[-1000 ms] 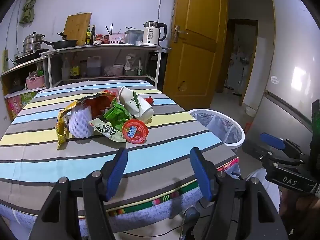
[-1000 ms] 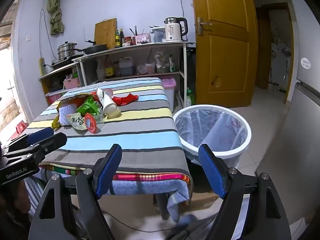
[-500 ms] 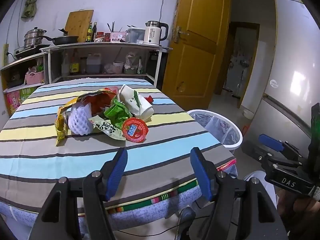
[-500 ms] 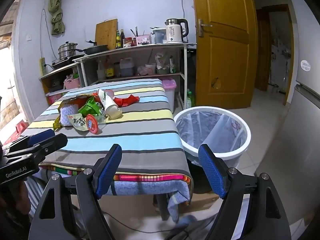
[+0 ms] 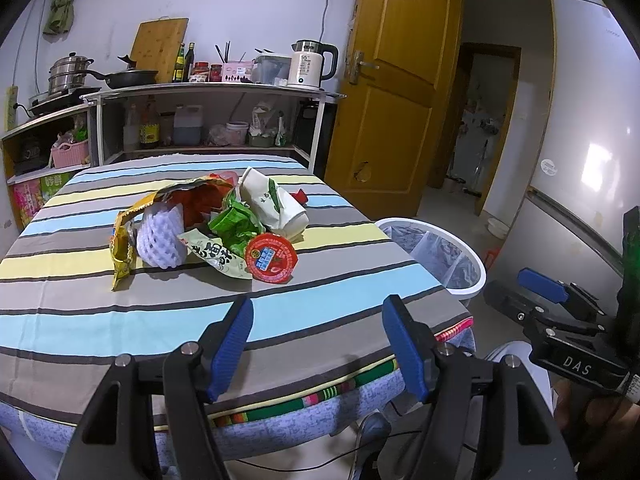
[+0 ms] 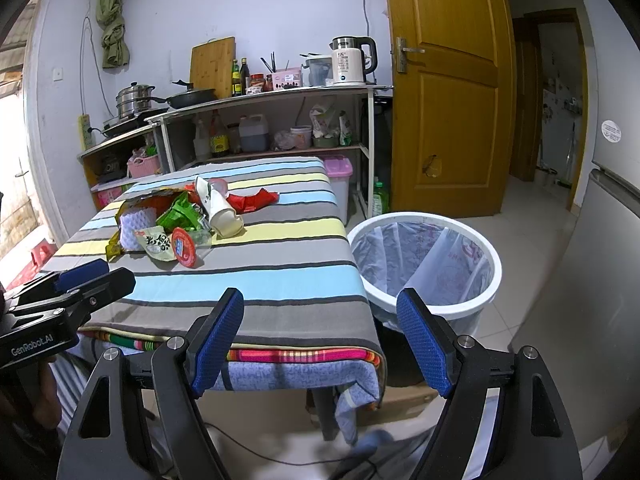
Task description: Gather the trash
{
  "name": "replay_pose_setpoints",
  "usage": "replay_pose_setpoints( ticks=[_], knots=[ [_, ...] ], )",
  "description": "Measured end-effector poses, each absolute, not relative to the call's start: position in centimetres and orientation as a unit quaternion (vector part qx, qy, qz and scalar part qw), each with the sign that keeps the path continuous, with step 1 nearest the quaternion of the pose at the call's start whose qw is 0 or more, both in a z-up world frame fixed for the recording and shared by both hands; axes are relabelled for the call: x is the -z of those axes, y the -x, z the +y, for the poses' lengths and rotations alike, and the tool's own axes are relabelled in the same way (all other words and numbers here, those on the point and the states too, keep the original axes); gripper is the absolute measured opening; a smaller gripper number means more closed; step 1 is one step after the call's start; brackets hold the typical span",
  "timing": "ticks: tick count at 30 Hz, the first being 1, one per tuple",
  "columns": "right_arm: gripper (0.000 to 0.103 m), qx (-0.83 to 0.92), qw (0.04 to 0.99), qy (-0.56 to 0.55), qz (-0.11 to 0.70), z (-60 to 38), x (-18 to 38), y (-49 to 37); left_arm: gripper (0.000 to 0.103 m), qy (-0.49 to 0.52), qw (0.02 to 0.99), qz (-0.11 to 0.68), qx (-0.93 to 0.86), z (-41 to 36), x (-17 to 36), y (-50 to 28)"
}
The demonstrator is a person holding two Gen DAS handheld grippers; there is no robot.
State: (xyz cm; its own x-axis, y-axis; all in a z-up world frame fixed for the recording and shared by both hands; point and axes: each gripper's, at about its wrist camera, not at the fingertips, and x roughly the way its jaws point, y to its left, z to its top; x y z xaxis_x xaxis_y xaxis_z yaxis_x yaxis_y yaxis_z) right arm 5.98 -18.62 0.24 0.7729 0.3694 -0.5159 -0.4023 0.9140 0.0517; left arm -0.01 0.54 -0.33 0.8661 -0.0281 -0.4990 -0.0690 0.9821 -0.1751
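Apparently untouched, the trash pile (image 5: 212,232) of wrappers, a red-lidded cup (image 5: 272,258) and a paper cup (image 5: 274,204) sits mid-table on the striped tablecloth (image 5: 80,304), with the lined white bin (image 6: 428,264) at three o'clock off the table's edge, handy for dropping. Both claws hover short of the near edge, empty: left gripper (image 5: 316,344) spread wide toward the pile at twelve o'clock, right gripper (image 6: 320,340) equally spread, angled between table and bin.

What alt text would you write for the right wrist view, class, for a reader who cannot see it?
A pile of trash lies on a striped tablecloth, with a white lined bin on the floor to its right. In the foreground the open right gripper holds nothing, and the left gripper shows at the left edge.
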Motion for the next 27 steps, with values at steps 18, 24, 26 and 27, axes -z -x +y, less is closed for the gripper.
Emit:
replay_pose_setpoints(
  ticks=[18, 24, 26, 27],
  knots=[
    [0.079, -0.205, 0.941, 0.032, 0.269, -18.58, -0.35, -5.82, 0.07, 0.084, 0.964, 0.254, -0.009, 0.11, 0.04, 0.39],
    [0.079, -0.204, 0.941, 0.032, 0.268, -18.59, -0.38, -5.79, 0.07, 0.082, 0.964, 0.252, -0.009, 0.02, -0.06, 0.43],
    [0.079, -0.205, 0.941, 0.032, 0.268, -18.67, -0.4, -5.75, 0.07, 0.082, 0.964, 0.252, -0.008, -0.02, -0.05, 0.42],
    [0.079, -0.205, 0.941, 0.032, 0.268, -18.66, -0.4, -5.74, 0.07, 0.082, 0.964, 0.252, -0.008, -0.06, -0.08, 0.43]
  ],
)
